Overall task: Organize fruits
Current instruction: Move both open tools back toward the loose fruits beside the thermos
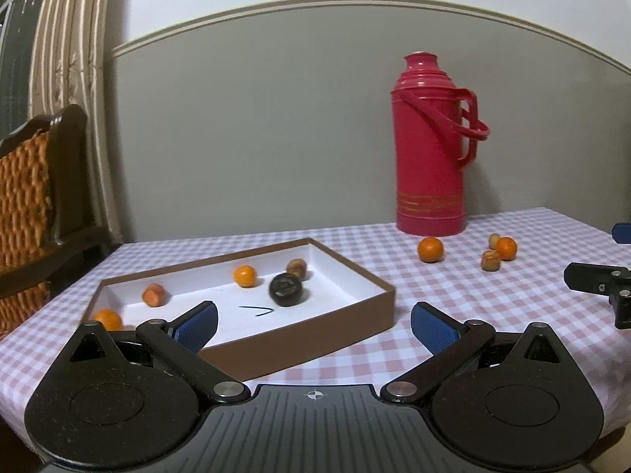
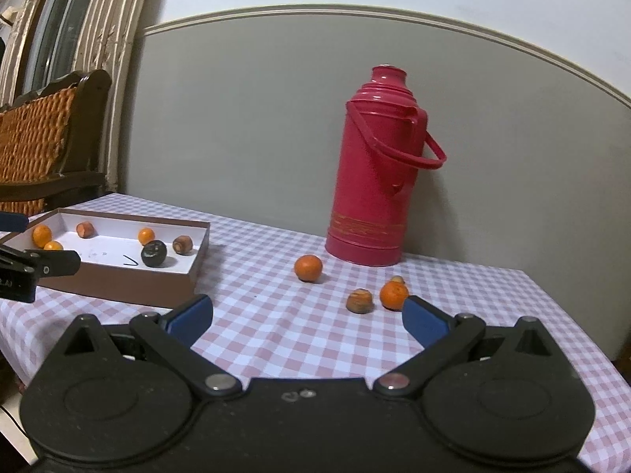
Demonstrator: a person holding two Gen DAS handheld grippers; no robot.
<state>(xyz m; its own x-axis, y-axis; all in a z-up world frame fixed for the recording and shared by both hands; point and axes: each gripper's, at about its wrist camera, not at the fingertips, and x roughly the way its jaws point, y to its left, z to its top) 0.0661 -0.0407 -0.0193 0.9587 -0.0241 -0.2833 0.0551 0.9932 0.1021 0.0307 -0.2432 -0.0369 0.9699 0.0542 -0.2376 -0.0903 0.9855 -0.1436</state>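
Note:
A brown box (image 1: 355,339) with a white inside holds several fruits: small oranges (image 1: 244,276), brownish fruits (image 1: 296,267) and one dark fruit (image 1: 286,289), which looks blurred. My left gripper (image 1: 313,325) hovers open over the box's near wall with nothing between its blue pads. On the checked cloth right of the box lie an orange (image 2: 308,268), a brown fruit (image 2: 359,300), another orange (image 2: 393,295) and a small fruit (image 2: 397,279) half hidden behind it. My right gripper (image 2: 307,315) is open and empty, a little short of these loose fruits.
A tall red thermos (image 2: 374,169) stands against the grey wall behind the loose fruits. A dark wooden chair with a woven back (image 1: 31,197) is left of the table. The table's right edge (image 2: 572,335) falls away close to the fruits.

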